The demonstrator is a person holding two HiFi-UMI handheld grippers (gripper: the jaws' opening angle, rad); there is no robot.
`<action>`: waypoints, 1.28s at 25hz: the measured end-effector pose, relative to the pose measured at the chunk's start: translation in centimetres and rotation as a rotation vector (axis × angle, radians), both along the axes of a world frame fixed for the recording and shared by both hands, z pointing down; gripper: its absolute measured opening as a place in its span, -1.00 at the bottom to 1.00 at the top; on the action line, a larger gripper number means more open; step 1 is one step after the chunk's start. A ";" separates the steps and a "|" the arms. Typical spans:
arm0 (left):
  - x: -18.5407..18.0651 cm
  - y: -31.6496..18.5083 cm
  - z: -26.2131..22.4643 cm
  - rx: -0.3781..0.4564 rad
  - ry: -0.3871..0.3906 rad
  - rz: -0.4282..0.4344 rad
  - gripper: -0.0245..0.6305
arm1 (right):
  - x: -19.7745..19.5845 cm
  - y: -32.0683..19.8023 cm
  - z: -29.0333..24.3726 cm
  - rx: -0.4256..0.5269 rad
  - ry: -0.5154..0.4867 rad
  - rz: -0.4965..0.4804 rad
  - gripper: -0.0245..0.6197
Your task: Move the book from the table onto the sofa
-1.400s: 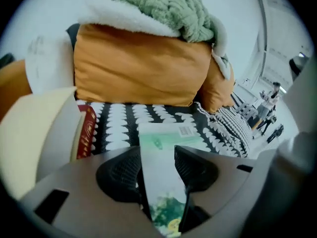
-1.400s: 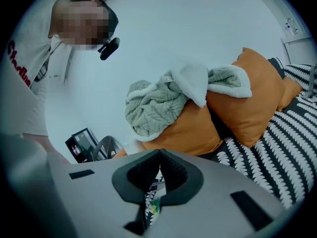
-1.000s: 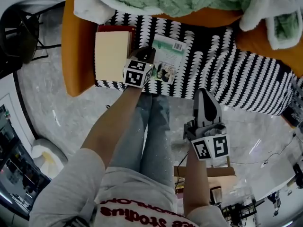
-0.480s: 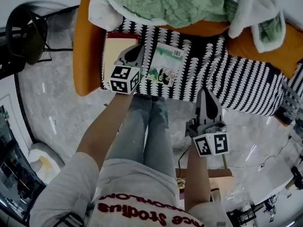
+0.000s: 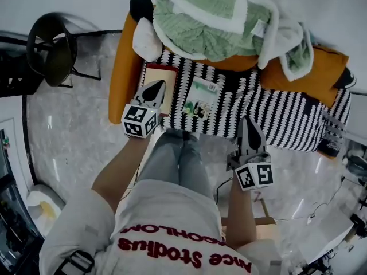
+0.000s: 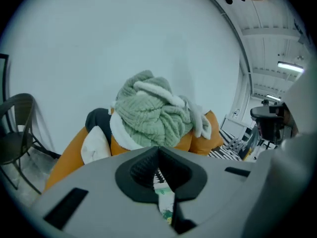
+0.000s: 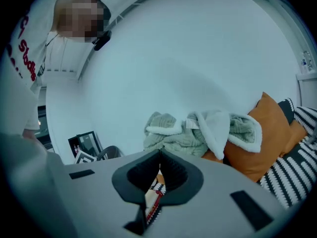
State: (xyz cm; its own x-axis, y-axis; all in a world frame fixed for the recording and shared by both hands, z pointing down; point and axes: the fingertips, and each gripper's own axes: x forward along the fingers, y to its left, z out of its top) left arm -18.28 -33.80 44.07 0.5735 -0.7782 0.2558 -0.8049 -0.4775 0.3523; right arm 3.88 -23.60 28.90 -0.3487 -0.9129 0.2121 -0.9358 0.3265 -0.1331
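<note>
Part of the red-edged book [image 5: 159, 72] lies hidden under the left gripper [image 5: 153, 88], and its cover is too small to read. Just right of that gripper, the green-covered book [image 5: 200, 97] rests flat on the black-and-white throw [image 5: 275, 105]. Beyond both, a green blanket [image 5: 200, 22] is heaped on the orange sofa [image 5: 121, 79]. The left gripper and the right gripper [image 5: 250, 132] have their jaws pressed together, holding nothing.

Grey marbled floor [image 5: 74, 136], black chair [image 5: 54, 50]
</note>
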 end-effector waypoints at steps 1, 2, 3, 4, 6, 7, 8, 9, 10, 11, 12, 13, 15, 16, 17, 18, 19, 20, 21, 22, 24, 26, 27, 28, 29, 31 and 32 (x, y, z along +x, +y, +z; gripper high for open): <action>-0.9 0.5 -1.3 0.013 0.004 -0.005 -0.87 | -0.5 0.3 -1.1 0.011 0.001 -0.009 -0.84; -1.8 1.1 -2.6 0.022 0.013 -0.009 -0.87 | -1.0 0.6 -2.3 0.022 0.005 -0.019 -0.84; -2.7 1.7 -3.9 0.030 0.023 -0.013 -0.87 | -1.6 1.0 -3.4 0.033 0.011 -0.031 -0.84; -3.5 2.4 -5.2 0.038 0.031 -0.014 -0.87 | -2.1 1.3 -4.6 0.045 0.019 -0.041 -0.84; -4.9 3.6 -7.7 0.063 0.042 -0.014 -0.87 | -3.1 2.0 -6.8 0.068 0.031 -0.056 -0.84; -5.5 4.2 -9.0 0.079 0.048 -0.017 -0.87 | -3.4 2.4 -7.8 0.081 0.034 -0.061 -0.84; -6.1 4.7 -10.1 0.094 0.056 -0.021 -0.87 | -3.8 2.8 -8.7 0.093 0.036 -0.064 -0.84; -6.6 5.2 -11.2 0.108 0.063 -0.025 -0.87 | -4.0 3.2 -9.5 0.102 0.038 -0.066 -0.84; -7.0 5.7 -12.1 0.121 0.071 -0.029 -0.87 | -4.3 3.5 -10.2 0.110 0.040 -0.068 -0.84; -7.3 6.1 -13.0 0.133 0.079 -0.032 -0.87 | -4.4 3.9 -10.7 0.117 0.042 -0.069 -0.84; -7.4 6.5 -13.7 0.143 0.087 -0.032 -0.87 | -4.6 4.3 -11.3 0.123 0.043 -0.068 -0.84; -7.6 7.0 -14.4 0.152 0.095 -0.031 -0.87 | -4.7 4.8 -11.8 0.130 0.044 -0.068 -0.84; -7.7 8.1 -15.7 0.173 0.103 -0.027 -0.87 | -4.8 5.7 -12.5 0.138 0.041 -0.062 -0.84; -7.8 8.6 -16.4 0.188 0.100 -0.025 -0.87 | -4.9 6.1 -12.8 0.139 0.038 -0.059 -0.84; -7.9 9.0 -17.0 0.204 0.094 -0.022 -0.87 | -5.0 6.4 -13.0 0.140 0.035 -0.058 -0.84; -8.0 9.4 -17.6 0.222 0.087 -0.019 -0.87 | -5.1 6.7 -13.2 0.143 0.036 -0.059 -0.84; -8.0 9.8 -18.2 0.239 0.084 -0.019 -0.87 | -5.1 7.0 -13.4 0.149 0.040 -0.061 -0.84; -8.1 10.1 -18.7 0.254 0.085 -0.021 -0.87 | -5.1 7.2 -13.6 0.155 0.047 -0.061 -0.84; -8.3 10.4 -19.1 0.264 0.089 -0.025 -0.87 | -5.2 7.5 -13.9 0.163 0.053 -0.061 -0.84; -8.5 10.7 -19.5 0.272 0.095 -0.031 -0.87 | -5.3 7.6 -14.1 0.171 0.057 -0.061 -0.84; -9.1 11.2 -20.1 0.286 0.103 -0.042 -0.87 | -5.5 7.8 -14.8 0.191 0.067 -0.065 -0.84; -9.5 11.5 -20.5 0.296 0.110 -0.052 -0.87 | -5.6 7.9 -15.4 0.209 0.080 -0.071 -0.84; -9.5 11.6 -20.7 0.298 0.114 -0.056 -0.87 | -5.6 7.8 -15.7 0.215 0.086 -0.074 -0.84; -9.6 11.6 -20.9 0.301 0.117 -0.061 -0.87 | -5.6 7.8 -16.0 0.220 0.093 -0.077 -0.84; -9.6 11.7 -21.0 0.303 0.119 -0.064 -0.87 | -5.5 7.7 -16.1 0.225 0.100 -0.080 -0.84; -9.6 11.9 -21.1 0.306 0.120 -0.068 -0.87 | -5.3 7.6 -16.3 0.234 0.106 -0.081 -0.84; -9.6 11.9 -21.1 0.307 0.119 -0.067 -0.87 | -5.2 7.5 -16.4 0.237 0.106 -0.078 -0.84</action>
